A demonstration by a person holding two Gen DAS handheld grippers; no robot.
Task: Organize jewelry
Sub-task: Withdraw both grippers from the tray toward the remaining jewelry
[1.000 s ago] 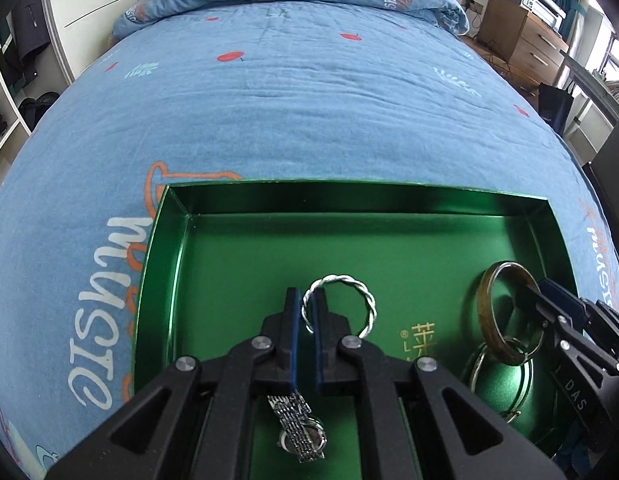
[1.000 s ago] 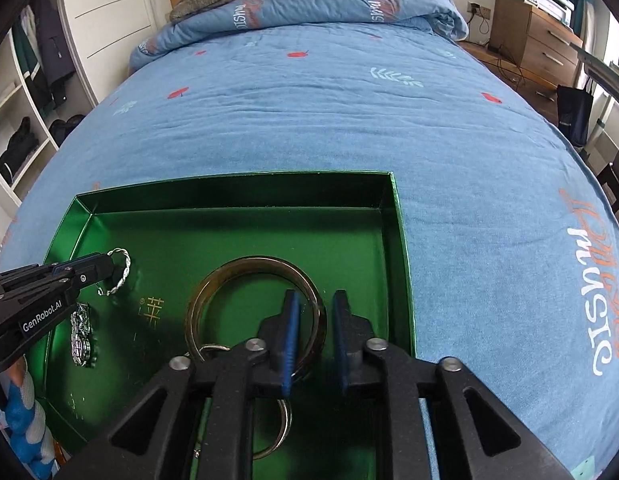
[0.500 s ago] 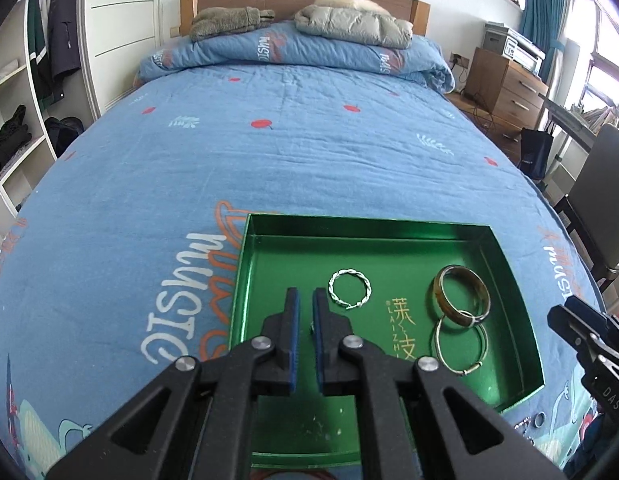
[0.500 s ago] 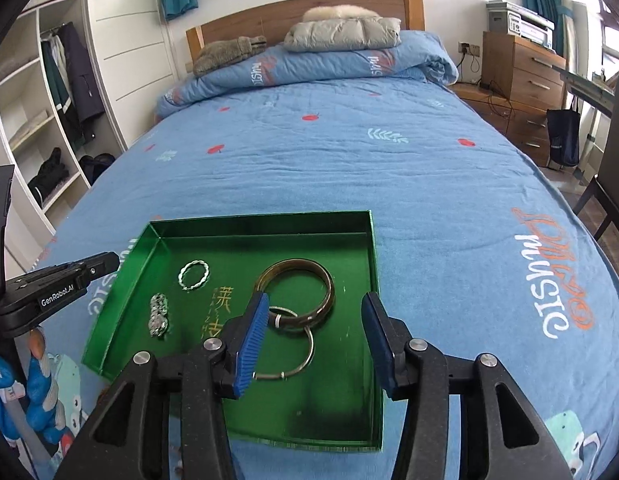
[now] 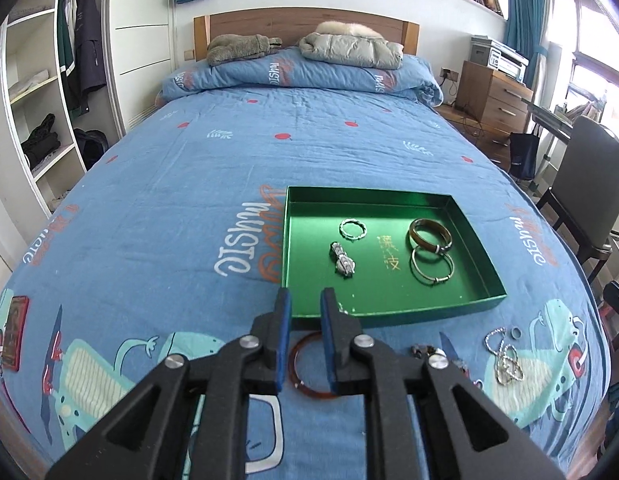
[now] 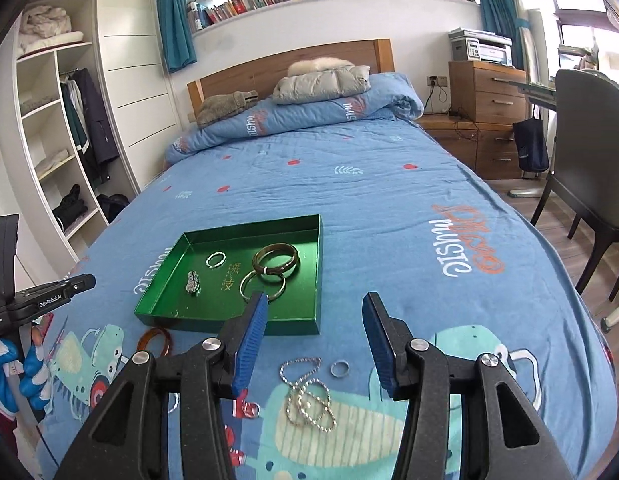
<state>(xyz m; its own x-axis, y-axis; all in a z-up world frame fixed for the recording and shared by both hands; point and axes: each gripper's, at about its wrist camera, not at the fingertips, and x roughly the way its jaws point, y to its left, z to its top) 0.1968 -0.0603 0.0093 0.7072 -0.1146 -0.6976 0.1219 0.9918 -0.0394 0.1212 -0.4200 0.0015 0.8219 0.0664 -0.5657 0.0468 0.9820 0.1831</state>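
Ahead of both your grippers, the shallow green tray (image 5: 393, 312) already holds four pieces: a twisted silver ring (image 5: 352, 229), a crumpled metal watch band (image 5: 342, 260), a broad brown bangle (image 5: 430, 237) and a thin wire hoop (image 5: 431, 268) touching it. That looks like roughly half the job. Still loose on the blue quilt (image 5: 189, 184), nearer to you than the tray: a glossy amber bangle (image 5: 305, 364) lying under your left gripper (image 5: 305, 308), whose pads stand a narrow gap apart, gripping nothing. Under your right gripper (image 6: 314, 320), spread wide and empty, a beaded silver chain (image 6: 309, 400) lies in loose loops, with a small plain ring (image 6: 339, 369) just right of it. More small pieces lie left of the chain, too unclear to name. The chain is limp and will bunch; the bangles are rigid and smooth.
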